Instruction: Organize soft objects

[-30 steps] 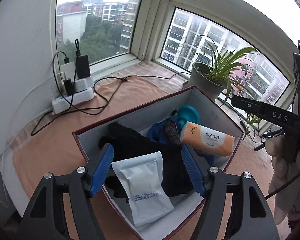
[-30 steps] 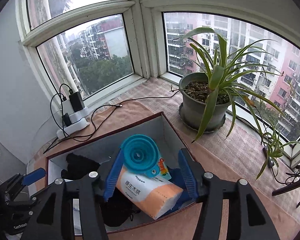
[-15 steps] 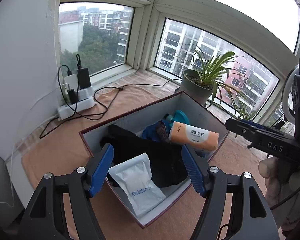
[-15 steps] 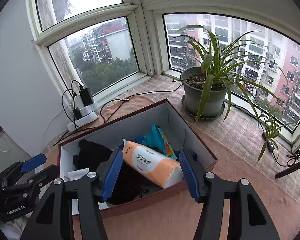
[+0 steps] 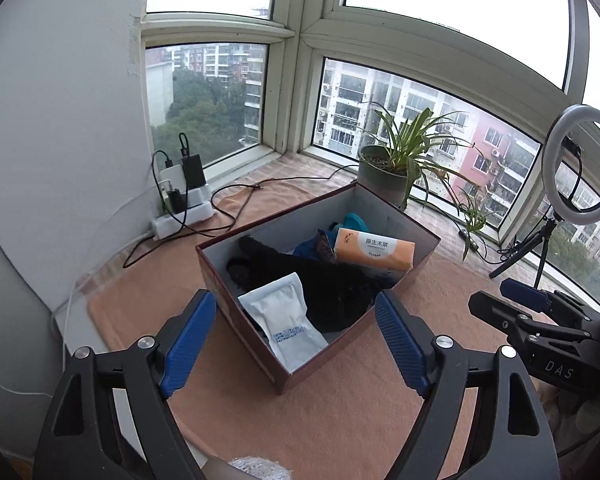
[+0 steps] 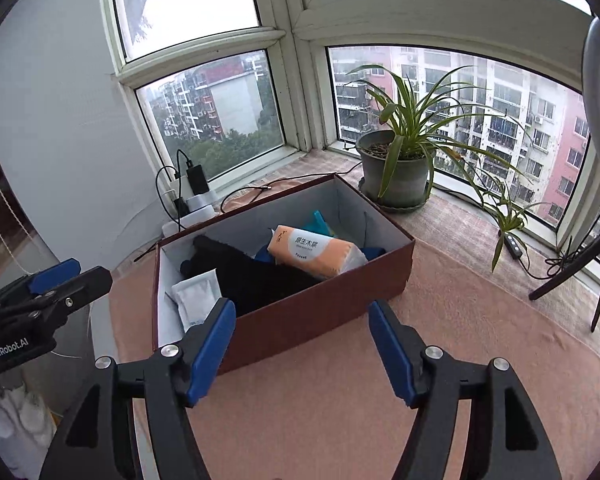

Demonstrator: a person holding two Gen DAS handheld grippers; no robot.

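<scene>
Inside one box [image 6: 308,316], one tissue pack [image 6: 314,250], one white pouch [image 5: 288,324]

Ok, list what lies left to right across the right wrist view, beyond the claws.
Left claw → power strip → box → potted plant → tripod.

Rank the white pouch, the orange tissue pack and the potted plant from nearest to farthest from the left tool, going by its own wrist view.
1. White pouch: box's near corner.
2. Orange tissue pack: deeper in the box, right.
3. Potted plant: windowsill beyond the box.
</scene>
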